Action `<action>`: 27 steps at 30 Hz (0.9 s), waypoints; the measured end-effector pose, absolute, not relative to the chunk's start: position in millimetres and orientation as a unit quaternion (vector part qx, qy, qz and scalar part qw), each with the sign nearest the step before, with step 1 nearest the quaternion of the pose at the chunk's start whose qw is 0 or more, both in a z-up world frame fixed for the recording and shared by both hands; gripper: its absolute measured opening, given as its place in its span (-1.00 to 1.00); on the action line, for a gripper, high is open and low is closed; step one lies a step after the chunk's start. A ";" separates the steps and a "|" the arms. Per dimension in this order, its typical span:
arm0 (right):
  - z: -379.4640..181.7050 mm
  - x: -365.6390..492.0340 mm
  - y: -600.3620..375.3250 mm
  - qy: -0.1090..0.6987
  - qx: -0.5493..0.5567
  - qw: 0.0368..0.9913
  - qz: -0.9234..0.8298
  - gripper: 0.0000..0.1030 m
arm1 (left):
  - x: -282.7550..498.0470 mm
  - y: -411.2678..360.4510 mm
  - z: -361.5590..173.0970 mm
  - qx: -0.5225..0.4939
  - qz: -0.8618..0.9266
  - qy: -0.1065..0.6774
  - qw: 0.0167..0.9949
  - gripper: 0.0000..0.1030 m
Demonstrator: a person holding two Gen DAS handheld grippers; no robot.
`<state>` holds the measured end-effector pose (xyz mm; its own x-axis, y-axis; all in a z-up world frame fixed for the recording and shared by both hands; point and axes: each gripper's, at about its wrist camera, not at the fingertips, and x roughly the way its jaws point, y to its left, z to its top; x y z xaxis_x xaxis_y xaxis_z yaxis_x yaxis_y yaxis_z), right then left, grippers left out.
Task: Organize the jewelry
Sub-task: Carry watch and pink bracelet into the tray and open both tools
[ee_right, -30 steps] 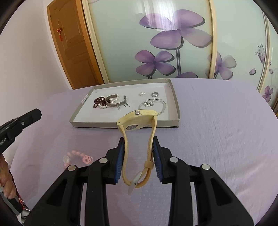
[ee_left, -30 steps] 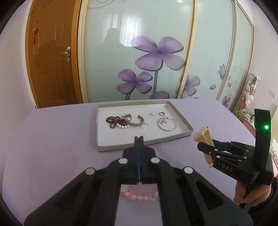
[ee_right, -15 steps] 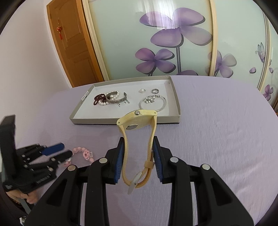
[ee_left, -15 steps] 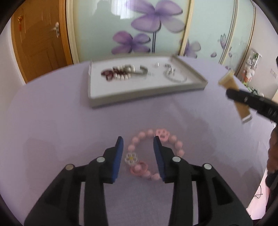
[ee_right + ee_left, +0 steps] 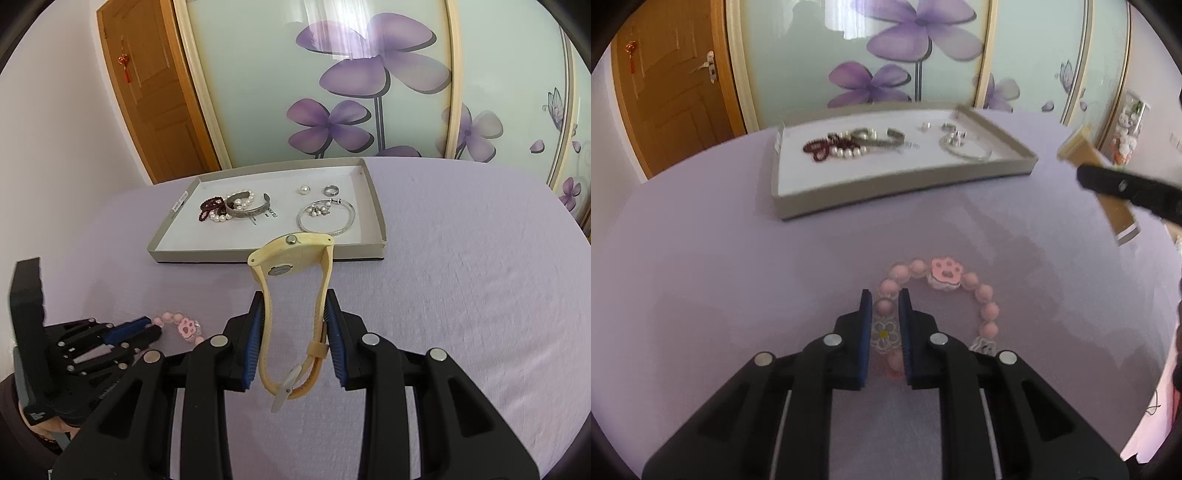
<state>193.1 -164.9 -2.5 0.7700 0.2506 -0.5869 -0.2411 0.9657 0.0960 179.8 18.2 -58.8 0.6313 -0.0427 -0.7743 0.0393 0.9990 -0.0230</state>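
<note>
Lying on lavender bench [image 5: 701, 258], grey tray [image 5: 905, 182] holds bangles, pearls, rings. Right tongs [image 5: 295, 325] grip yellow watch [image 5: 291, 258]. Left tongs [image 5: 884, 317] closing around pink bead bracelet [image 5: 982, 295] with paw charm, before tray.

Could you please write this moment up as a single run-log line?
left gripper: closing on pink bead bracelet, on purple cloth | right gripper: holding yellow watch | tray: other jewelry inside

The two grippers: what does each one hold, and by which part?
Right gripper: the watch, by its strap. Left gripper: closing around the pink bracelet at its flower charm.
</note>
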 end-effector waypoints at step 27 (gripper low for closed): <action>1.4 184.1 -156.5 0.301 0.008 0.942 0.151 -0.36 | 151.8 20.7 40.5 -0.027 -0.027 0.324 0.945 -0.73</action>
<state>184.1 -156.5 1.4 0.7731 0.2899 -0.5641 -0.2801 0.9540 0.1063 151.8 20.7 40.5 0.7888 -0.0691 -0.6108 0.0345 0.9971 -0.0683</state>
